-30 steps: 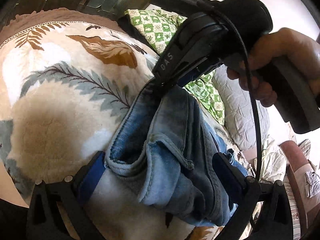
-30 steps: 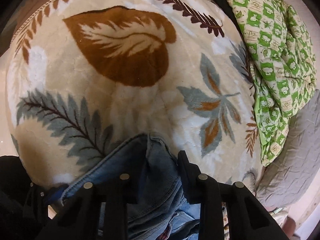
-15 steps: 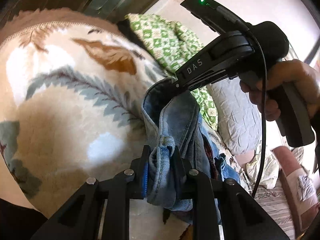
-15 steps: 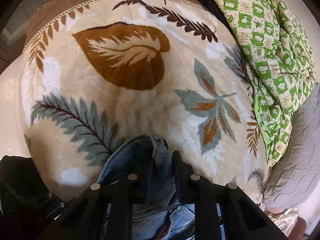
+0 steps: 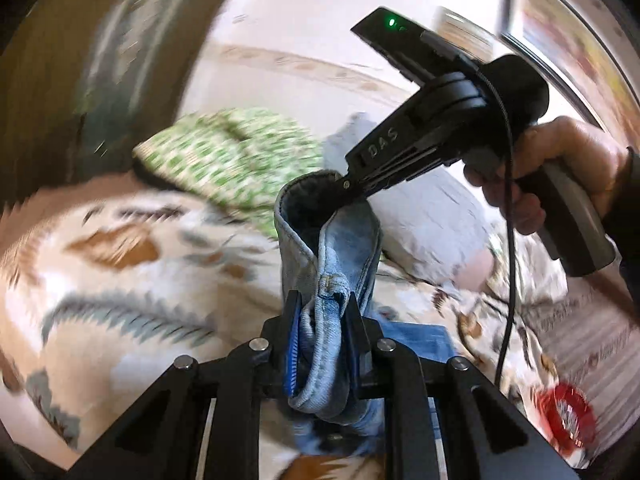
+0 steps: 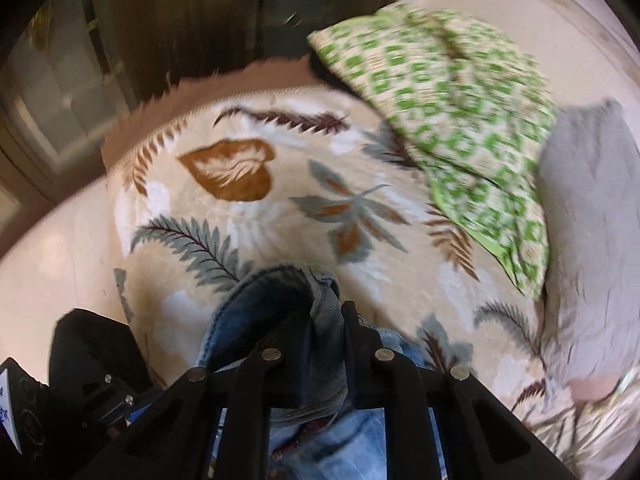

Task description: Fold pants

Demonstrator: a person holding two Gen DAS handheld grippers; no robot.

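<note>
The blue denim pants (image 5: 340, 248) hang in the air above a cream blanket with a leaf print (image 5: 120, 280). My left gripper (image 5: 322, 312) is shut on a bunched edge of the pants. My right gripper (image 5: 352, 190), seen from the left wrist view with the hand that holds it, is shut on the waistband edge higher up. In the right wrist view my right gripper (image 6: 324, 320) pinches the pants (image 6: 272, 304), whose lower part hangs out of sight below.
A green checked cloth (image 6: 460, 120) and a grey pillow (image 6: 592, 208) lie at the far right of the bed. Dark wooden furniture (image 6: 160, 40) stands behind the bed. A red object (image 5: 568, 412) sits at the lower right.
My left gripper has closed on the pants edge. Both grippers have lifted the pants well above the blanket, and the views have tilted up toward the wall.
</note>
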